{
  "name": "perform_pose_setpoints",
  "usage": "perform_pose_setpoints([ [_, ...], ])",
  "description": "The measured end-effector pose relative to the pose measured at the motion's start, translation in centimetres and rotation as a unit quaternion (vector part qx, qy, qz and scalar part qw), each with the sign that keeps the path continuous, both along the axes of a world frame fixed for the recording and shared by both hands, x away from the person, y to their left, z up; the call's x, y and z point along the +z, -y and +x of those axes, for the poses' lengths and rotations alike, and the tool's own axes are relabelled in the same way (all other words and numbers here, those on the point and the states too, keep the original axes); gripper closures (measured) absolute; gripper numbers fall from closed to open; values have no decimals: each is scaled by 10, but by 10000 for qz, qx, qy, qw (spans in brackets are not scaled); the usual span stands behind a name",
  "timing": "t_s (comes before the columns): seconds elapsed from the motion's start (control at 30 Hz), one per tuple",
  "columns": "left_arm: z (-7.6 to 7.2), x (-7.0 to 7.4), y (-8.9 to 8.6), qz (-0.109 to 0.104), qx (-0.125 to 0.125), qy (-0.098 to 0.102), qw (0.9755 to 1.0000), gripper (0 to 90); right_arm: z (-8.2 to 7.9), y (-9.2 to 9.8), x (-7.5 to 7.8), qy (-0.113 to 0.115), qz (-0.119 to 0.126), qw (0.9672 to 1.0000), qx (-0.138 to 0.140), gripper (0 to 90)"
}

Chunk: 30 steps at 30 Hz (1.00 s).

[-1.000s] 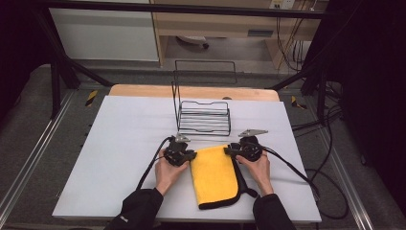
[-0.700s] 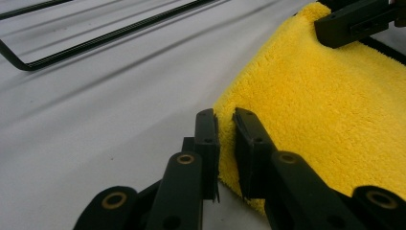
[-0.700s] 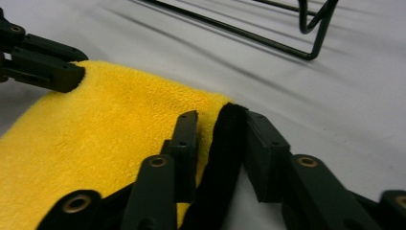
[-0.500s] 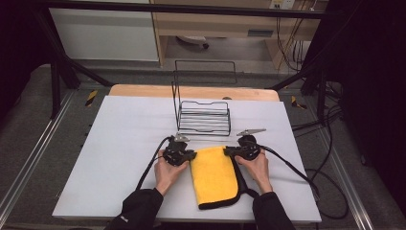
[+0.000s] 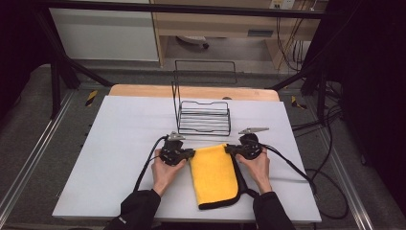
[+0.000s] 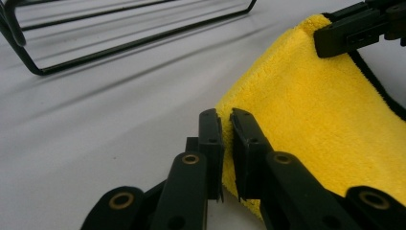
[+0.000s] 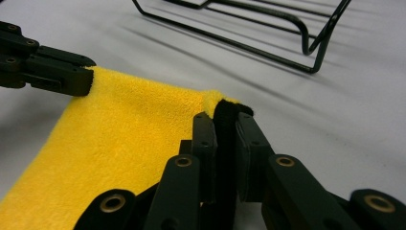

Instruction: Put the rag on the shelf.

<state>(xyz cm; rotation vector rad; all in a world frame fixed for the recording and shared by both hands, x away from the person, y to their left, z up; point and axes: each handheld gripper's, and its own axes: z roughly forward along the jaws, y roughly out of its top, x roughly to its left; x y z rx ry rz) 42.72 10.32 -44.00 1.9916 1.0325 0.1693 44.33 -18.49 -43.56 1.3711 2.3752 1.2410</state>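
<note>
High view: unmarked yellow cloth (image 5: 214, 175)

Cloth (image 5: 214, 175) on table (image 5: 119, 143), near edge; wire rack (image 5: 203, 117) behind it; grippers flank cloth's far corners.

The cloth (image 5: 214, 172) is a bright yellow microfibre with a thin black trim running round its edge, plain, no print on it. Both the left gripper (image 5: 190, 153) and the right gripper (image 5: 229, 149) are black all over, with little brass-coloured rivets showing on the jaw links in the gripper views. The wire rack (image 5: 203, 116) is black too. The table top (image 5: 119, 143) is plain white, with a light wood strip (image 5: 143, 91) along the far edge. The person's sleeves (image 5: 136, 211) are black. Yellow-and-black hazard tape (image 5: 91, 97) is on the grey floor.
</note>
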Motion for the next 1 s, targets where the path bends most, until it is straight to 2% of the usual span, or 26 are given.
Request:
perform_pose_setpoints([
  [0.13,-5,6,-2,-120,-15,131,9998,831,-7,3,9,117,158,9998,-2,809],
  [0.3,-11,15,-3,-160,-27,358,9992,831,-17,7,19,317,259,9992,14,809],
  [0.5,-18,24,-3,-299,-74,502,9983,831,-27,11,28,488,403,9980,-15,809],
  [0.63,-21,30,-3,-380,-95,601,9974,831,-33,13,34,626,413,9972,-42,810],
  [1.0,-32,52,-7,-603,-114,941,9937,831,-49,13,58,1113,523,9924,-70,810],
])
